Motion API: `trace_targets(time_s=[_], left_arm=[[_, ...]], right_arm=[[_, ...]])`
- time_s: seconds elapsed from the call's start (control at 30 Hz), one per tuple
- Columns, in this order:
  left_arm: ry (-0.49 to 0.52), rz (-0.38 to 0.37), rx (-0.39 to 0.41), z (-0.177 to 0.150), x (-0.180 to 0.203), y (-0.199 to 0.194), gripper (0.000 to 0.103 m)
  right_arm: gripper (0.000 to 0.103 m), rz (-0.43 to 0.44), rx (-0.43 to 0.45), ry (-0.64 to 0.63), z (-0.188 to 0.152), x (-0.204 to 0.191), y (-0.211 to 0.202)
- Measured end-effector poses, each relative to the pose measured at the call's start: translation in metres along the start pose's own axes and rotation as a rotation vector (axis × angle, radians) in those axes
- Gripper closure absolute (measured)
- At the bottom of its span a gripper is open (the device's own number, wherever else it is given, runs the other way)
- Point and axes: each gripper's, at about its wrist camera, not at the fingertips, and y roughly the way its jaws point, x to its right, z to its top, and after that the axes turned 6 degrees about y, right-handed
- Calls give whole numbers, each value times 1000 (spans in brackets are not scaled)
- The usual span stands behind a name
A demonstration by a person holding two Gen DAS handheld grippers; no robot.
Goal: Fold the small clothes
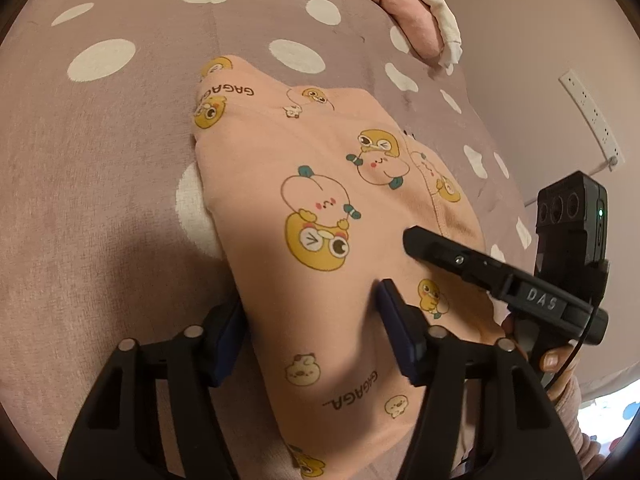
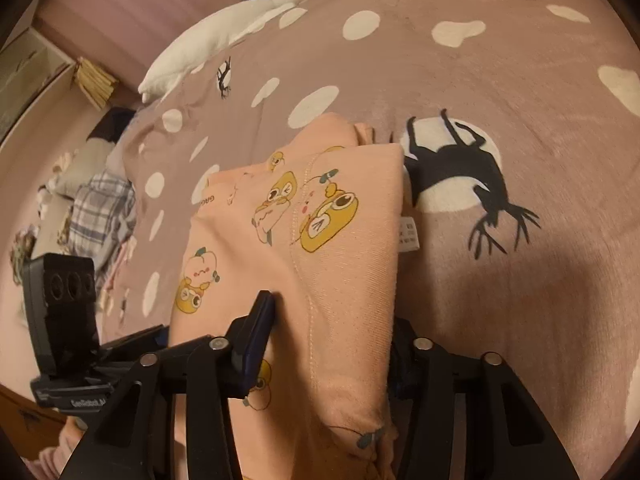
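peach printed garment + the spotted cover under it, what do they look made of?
Peach garment: looks like soft cotton knit, matte; fine ribbed grain and stitched seams show, and it drapes limp.
Spotted cover: looks like brushed fleece or flannel, matte and slightly fuzzy, with a faint nap; exact fibre can't be told.

The garment (image 1: 320,208) was peach, printed with yellow ducks and "GAGAGA" lettering; the blanket (image 1: 120,140) mauve with white spots and a black deer (image 2: 472,184); the goose (image 2: 240,20) white, orange-billed
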Motion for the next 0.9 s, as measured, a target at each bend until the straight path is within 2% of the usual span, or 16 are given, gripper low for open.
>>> trace_targets(time_s=[0.07, 0.17, 0.47, 0.73, 0.9], left_arm=[[-4, -1, 2, 0, -1, -2, 50], [-2, 5, 6, -1, 1, -3, 54], [-13, 1, 41, -5, 2, -16, 68], [15, 20, 104, -5, 7, -43, 69], [21, 40, 141, -3, 0, -62, 68]], right_arm=[[67, -6, 4, -12, 0, -3, 0], [72, -31, 18, -45, -2, -11, -1], [76, -72, 81, -135, -4, -40, -13], [76, -56, 137, -234, -5, -72, -23], [76, -16, 164, -257, -1, -87, -24]])
